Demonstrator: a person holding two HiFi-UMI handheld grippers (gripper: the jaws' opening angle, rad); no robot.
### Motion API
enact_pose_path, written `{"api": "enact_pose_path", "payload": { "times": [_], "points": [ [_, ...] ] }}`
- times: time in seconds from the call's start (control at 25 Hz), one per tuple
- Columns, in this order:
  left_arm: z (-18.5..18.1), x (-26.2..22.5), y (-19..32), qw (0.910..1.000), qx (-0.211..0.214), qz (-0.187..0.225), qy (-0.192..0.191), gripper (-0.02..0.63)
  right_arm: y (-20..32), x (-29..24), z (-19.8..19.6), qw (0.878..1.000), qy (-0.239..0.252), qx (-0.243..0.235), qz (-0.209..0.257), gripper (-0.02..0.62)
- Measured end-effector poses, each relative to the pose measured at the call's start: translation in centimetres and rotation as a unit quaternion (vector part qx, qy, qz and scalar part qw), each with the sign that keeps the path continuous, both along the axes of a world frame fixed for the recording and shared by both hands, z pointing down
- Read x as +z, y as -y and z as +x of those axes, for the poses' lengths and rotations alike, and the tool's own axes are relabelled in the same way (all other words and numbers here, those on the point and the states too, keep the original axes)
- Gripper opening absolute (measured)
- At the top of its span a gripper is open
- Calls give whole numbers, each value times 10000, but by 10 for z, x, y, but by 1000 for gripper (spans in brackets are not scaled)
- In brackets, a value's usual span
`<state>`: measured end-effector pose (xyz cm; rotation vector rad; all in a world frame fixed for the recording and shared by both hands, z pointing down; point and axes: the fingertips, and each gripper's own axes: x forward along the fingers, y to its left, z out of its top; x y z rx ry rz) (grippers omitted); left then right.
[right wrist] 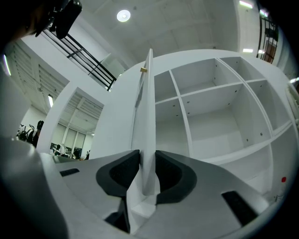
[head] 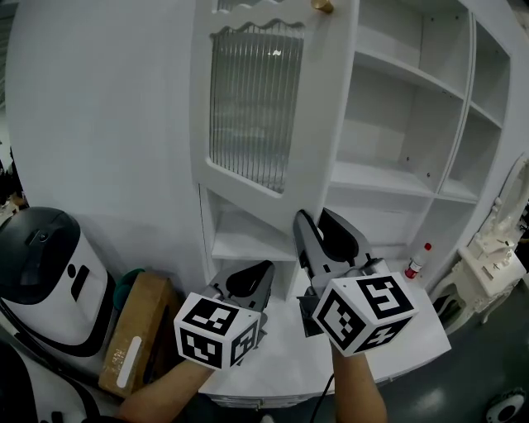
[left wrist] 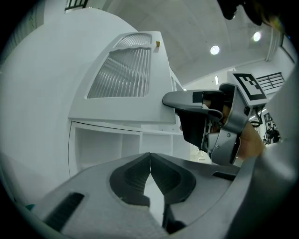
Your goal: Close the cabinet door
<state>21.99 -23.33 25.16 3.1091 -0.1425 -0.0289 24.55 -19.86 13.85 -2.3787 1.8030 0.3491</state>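
The white cabinet door (head: 318,124) has a ribbed glass pane (head: 252,107) and a small gold knob (head: 322,5), and it stands ajar from the open shelves (head: 397,99). My right gripper (head: 316,221) reaches up to the door's lower free edge. In the right gripper view that edge (right wrist: 145,107) runs straight up between the jaws of the right gripper (right wrist: 147,161), with a pad against each face. My left gripper (head: 252,277) hangs lower and to the left, below the door. Its jaws meet at the tips with nothing in them (left wrist: 150,158).
A white and black appliance (head: 41,273) and a brown cardboard box (head: 136,339) stand at the lower left. A small red-capped bottle (head: 417,263) sits on the white counter (head: 413,330). Ornate white furniture (head: 488,264) is at the right.
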Motion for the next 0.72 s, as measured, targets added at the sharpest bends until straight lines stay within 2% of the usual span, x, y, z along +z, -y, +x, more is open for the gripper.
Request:
{"api": "enact_pose_path", "payload": {
  "times": [0.72],
  "points": [
    [67, -7, -1, 9998, -170, 32, -58, 12, 9, -1, 62, 9996, -186, -227, 59, 121]
  ]
}}
